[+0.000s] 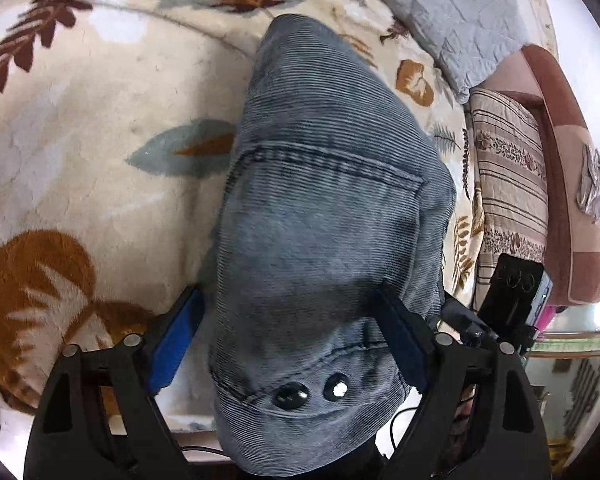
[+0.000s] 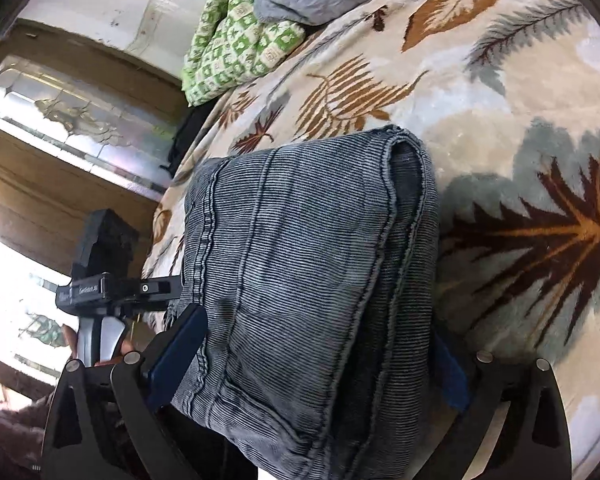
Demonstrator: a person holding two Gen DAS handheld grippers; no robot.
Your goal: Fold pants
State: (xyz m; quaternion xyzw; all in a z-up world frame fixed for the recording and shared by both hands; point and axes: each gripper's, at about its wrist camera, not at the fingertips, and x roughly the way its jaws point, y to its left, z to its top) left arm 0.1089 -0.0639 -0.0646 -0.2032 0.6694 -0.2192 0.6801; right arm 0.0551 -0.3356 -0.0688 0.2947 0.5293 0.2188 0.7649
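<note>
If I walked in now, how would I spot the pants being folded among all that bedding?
Look at the bed with the cream leaf-print blanket. On its near part lies a folded bundle, the pants, between two black hand-held grippers. They are ribbed blue-grey fabric with dark seams and two round buttons, unlike the green-patterned quilt and the plain grey quilt farther back.

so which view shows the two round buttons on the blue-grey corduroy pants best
The left wrist view: both round buttons sit in plain sight near the bottom of the folded blue-grey corduroy pants. The right wrist view shows only seams and a folded edge of the pants, no buttons.
</note>
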